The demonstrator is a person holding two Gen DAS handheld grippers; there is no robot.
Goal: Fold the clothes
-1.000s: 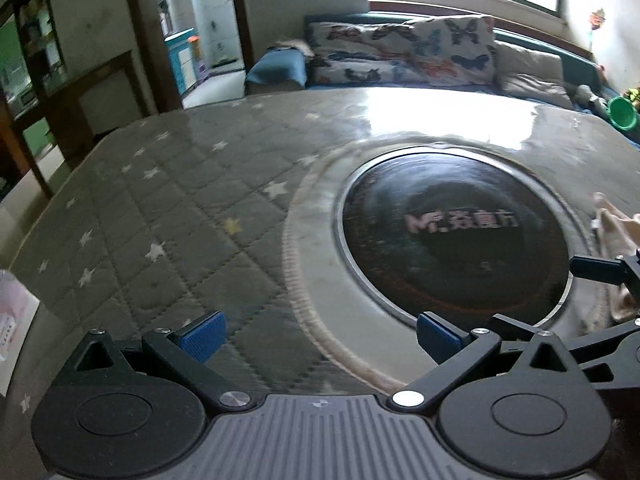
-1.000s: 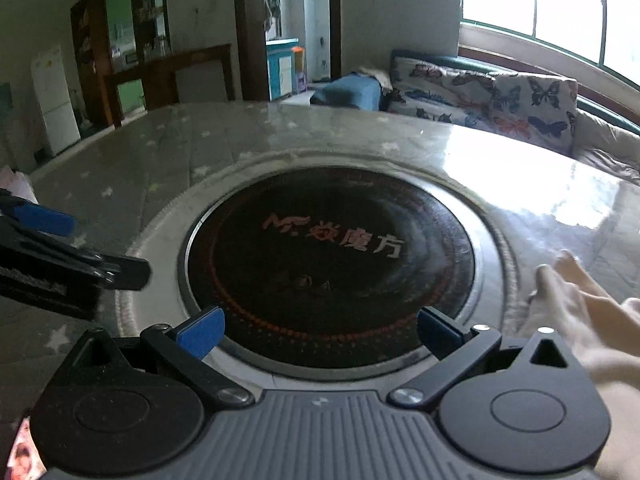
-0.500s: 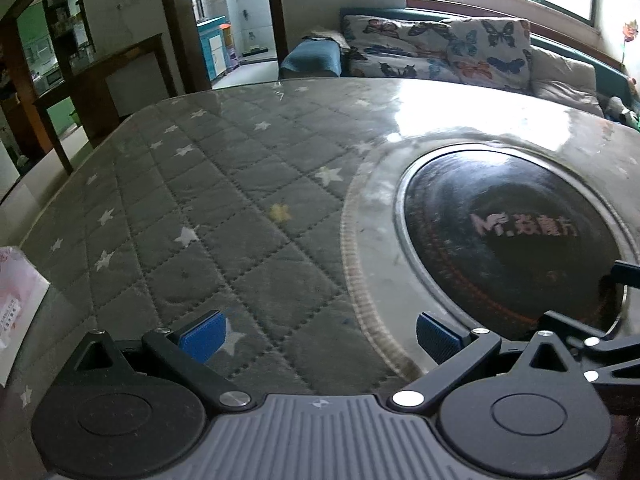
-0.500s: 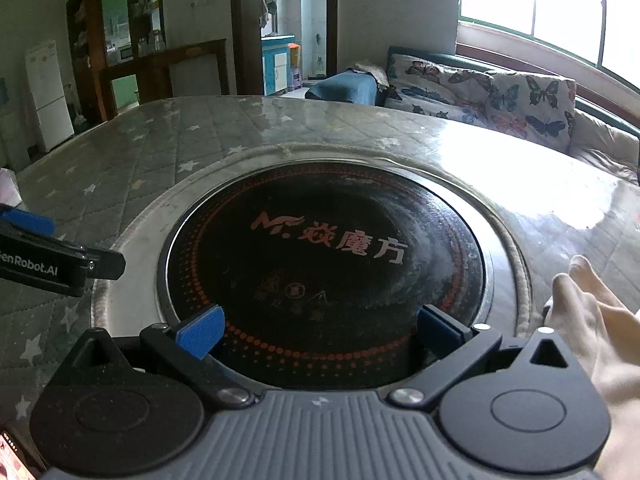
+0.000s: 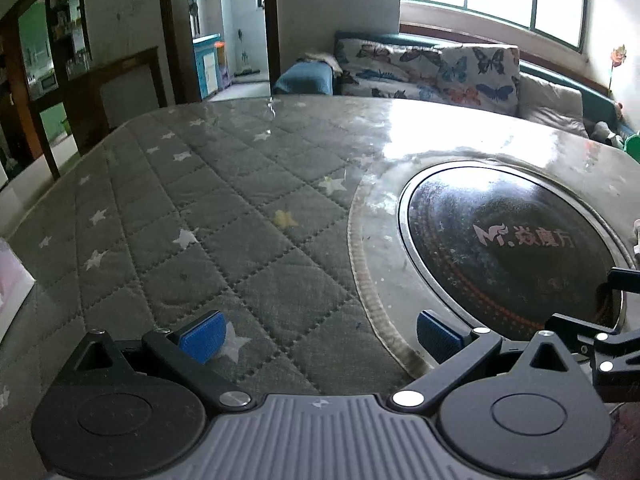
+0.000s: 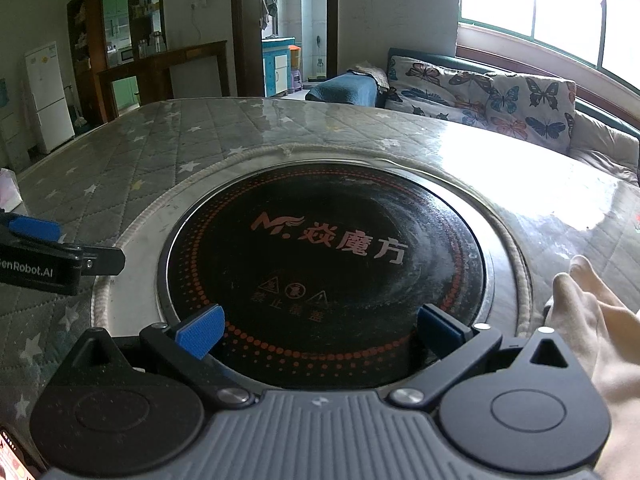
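Fold clothes, status: not begun, by my reading; pale garment (image 6: 600,344) lies unfolded just right of induction hob (image 6: 324,276) on counter (image 5: 200,216); left gripper (image 5: 320,334) jaws apart, empty; right gripper (image 6: 320,330) jaws apart, empty, above hob; grasp & all folds left.

Daylight pours in from the window (image 6: 560,20), which is blown out white. It throws a strong glare patch on the glossy table cover (image 6: 532,184) just below the window. The room's far side is dim. Fisheye bending curves the edges; corners vignette black.
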